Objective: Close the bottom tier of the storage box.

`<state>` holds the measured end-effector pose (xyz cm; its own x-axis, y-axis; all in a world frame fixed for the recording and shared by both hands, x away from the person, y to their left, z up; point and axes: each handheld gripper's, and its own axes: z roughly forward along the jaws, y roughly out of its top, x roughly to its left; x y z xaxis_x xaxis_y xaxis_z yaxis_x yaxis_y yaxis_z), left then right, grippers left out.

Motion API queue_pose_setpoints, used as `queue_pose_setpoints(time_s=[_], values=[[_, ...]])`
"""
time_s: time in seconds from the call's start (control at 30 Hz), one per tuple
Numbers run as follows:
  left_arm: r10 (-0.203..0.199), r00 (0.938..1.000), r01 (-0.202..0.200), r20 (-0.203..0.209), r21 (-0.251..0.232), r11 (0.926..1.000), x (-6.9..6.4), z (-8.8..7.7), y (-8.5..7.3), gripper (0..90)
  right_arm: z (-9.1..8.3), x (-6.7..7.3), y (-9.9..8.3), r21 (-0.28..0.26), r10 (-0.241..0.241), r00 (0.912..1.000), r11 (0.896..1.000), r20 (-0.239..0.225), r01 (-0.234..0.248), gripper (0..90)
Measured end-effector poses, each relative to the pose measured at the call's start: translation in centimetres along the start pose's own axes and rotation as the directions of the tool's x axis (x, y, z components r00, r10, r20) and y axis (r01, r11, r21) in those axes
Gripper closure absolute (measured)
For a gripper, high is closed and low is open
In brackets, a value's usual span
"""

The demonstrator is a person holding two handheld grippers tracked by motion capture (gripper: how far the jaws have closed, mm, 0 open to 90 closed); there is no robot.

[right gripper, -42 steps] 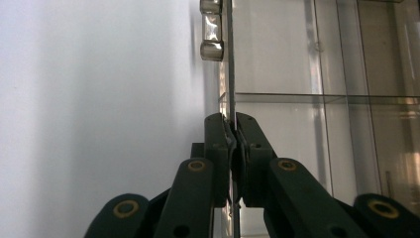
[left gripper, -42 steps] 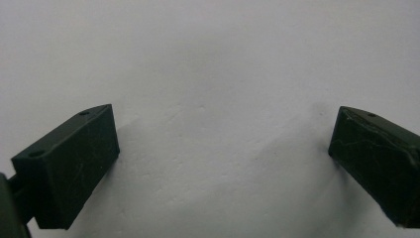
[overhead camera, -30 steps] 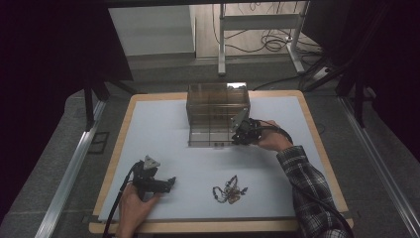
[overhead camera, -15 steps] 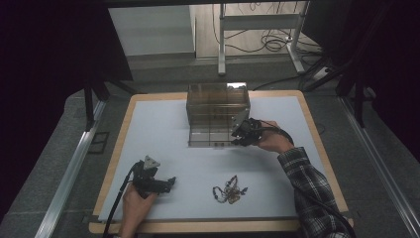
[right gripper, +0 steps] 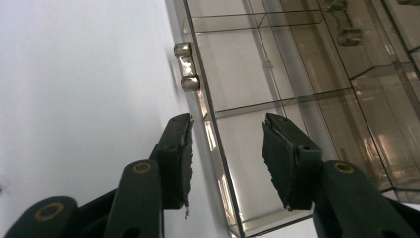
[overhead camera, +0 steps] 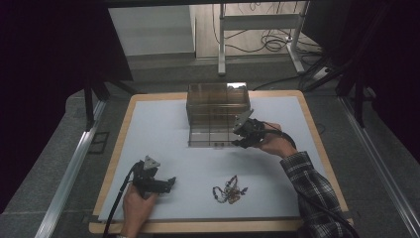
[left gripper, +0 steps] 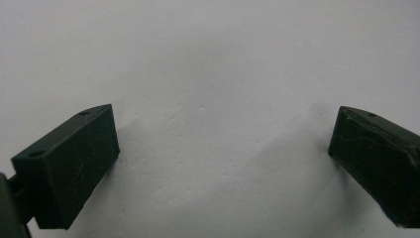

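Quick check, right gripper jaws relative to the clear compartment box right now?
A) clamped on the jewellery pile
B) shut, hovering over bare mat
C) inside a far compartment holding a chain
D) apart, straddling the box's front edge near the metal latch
D: in the right gripper view the right gripper has its jaws apart, either side of the front wall of the clear box, just below the metal latch.

The right tool [right gripper: 225,158] sits at the front edge of the clear smoky plastic organiser box [right gripper: 297,74], jaws parted and just been opening, one on each side of the box's front wall with a gap to it on both sides. The left jaw is outside, over the white tabletop [right gripper: 79,89]; the right jaw is over the compartmented top. Just up the wall shines a small metal clasp [right gripper: 186,67]. Thin dividers split the box into compartments.
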<state>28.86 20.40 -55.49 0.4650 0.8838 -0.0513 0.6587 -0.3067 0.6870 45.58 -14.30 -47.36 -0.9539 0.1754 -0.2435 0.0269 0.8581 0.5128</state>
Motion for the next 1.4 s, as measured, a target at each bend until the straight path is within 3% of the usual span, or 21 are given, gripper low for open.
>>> queue_pose_setpoints(time_s=[0.37,0.73,1.17,1.4], values=[[0.005,1.0,-0.005,0.0,0.004,1.0,0.0,0.0,0.0,0.0,-0.6,1.0,-0.4,-0.038,0.068,0.9977,0.997,0.005,-0.068,48.9],[0.005,1.0,-0.005,0.0,0.003,1.0,0.0,0.0,0.0,0.0,-1.2,2.3,-1.0,-0.07,0.162,0.9869,0.984,0.0,-0.161,48.7],[0.001,1.0,-0.001,-0.001,-0.001,1.0,0.0,0.0,0.0,0.0,-1.5,3.6,-1.9,-0.104,0.211,0.9773,0.972,0.016,-0.208,45.3],[0.001,1.0,-0.001,-0.001,-0.001,1.0,0.0,0.0,0.0,0.0,-1.8,4.6,-2.0,-0.128,0.213,0.9763,0.97,0.037,-0.207,43.9]])
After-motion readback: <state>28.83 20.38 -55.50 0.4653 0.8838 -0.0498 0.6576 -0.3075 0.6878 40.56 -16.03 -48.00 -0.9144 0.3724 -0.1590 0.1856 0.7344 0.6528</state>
